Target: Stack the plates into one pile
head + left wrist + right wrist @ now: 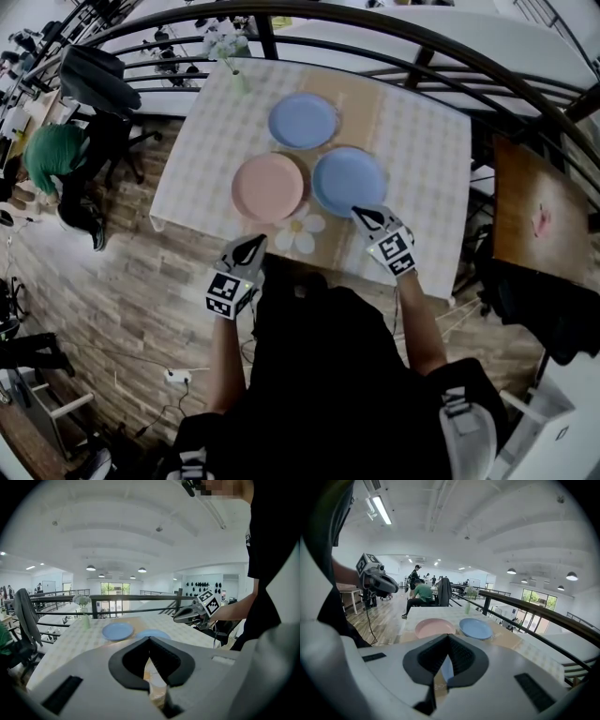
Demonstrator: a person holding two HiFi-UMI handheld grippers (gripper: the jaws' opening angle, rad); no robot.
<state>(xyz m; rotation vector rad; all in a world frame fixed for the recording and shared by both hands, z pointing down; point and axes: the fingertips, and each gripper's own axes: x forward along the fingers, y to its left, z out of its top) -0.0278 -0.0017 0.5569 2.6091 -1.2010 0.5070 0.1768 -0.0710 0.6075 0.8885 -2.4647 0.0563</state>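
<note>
Three plates lie apart on the checked tablecloth [422, 141]: a blue plate [303, 121] at the far side, a pink plate [268, 186] near left and a second blue plate [349, 180] near right. My right gripper [358, 214] hovers at the near rim of that second blue plate, shut and empty. My left gripper [256, 244] hangs at the table's front edge below the pink plate, its tips together with nothing between them. The right gripper view shows the pink plate [434, 627] and far blue plate [476, 628] beyond its jaws [449, 637]. The left gripper [150, 640] faces both blue plates [118, 631].
A vase of flowers [234, 70] stands at the table's far left corner. A daisy-shaped mat [300, 232] lies near the front edge. A dark railing [375, 42] runs behind the table. A person in green [52, 159] sits at the left, and a wooden table [539, 211] stands at the right.
</note>
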